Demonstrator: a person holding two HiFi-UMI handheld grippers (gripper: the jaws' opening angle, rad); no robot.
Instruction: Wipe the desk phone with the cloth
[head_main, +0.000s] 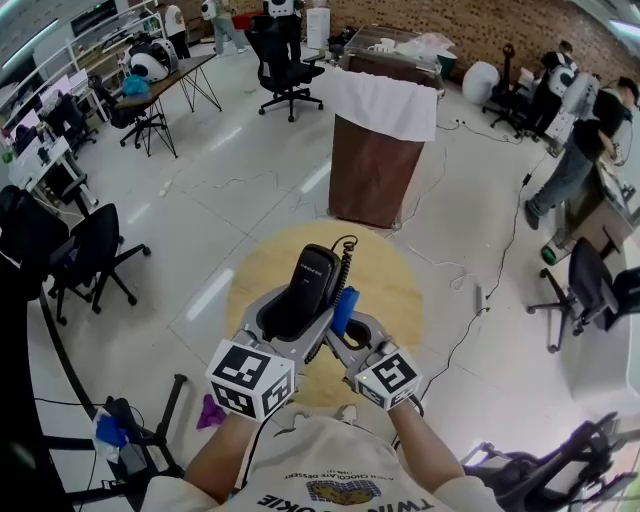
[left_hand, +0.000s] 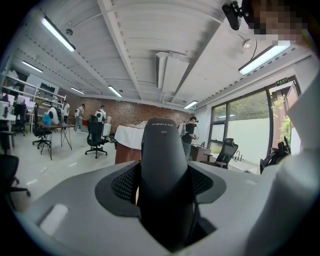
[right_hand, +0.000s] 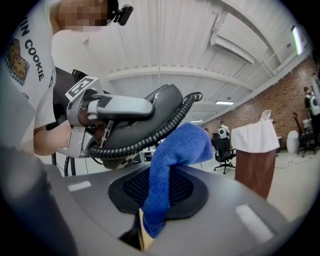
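- We find the left tool (head_main: 297, 318) clamped on a black phone handset (head_main: 306, 288); in the left gripper view the handset (left_hand: 162, 170) stands between the two jaws and fills the gap, its far end pointing away from the person.
- The handset is held up in the air above a round wooden desk (head_main: 392, 272), not resting on it.
- A black coiled cord (head_main: 345, 262) runs along the handset's right side and curls at its far end; in the right gripper view the cord (right_hand: 150, 134) passes beneath the handset (right_hand: 142, 122).
- We find the right tool (head_main: 350, 325) closed on a blue cloth (head_main: 343, 308). In the right gripper view the cloth (right_hand: 170, 160) is pinched between the jaws and its free end rises and folds over towards the right.
- The cloth sits just beside the handset's right edge, at the cord; we cannot tell whether it touches.
- The two tools are side by side, near the person's chest.
- Beyond the desk, farther off, stands a brown stand (head_main: 370, 170) draped with a white sheet.
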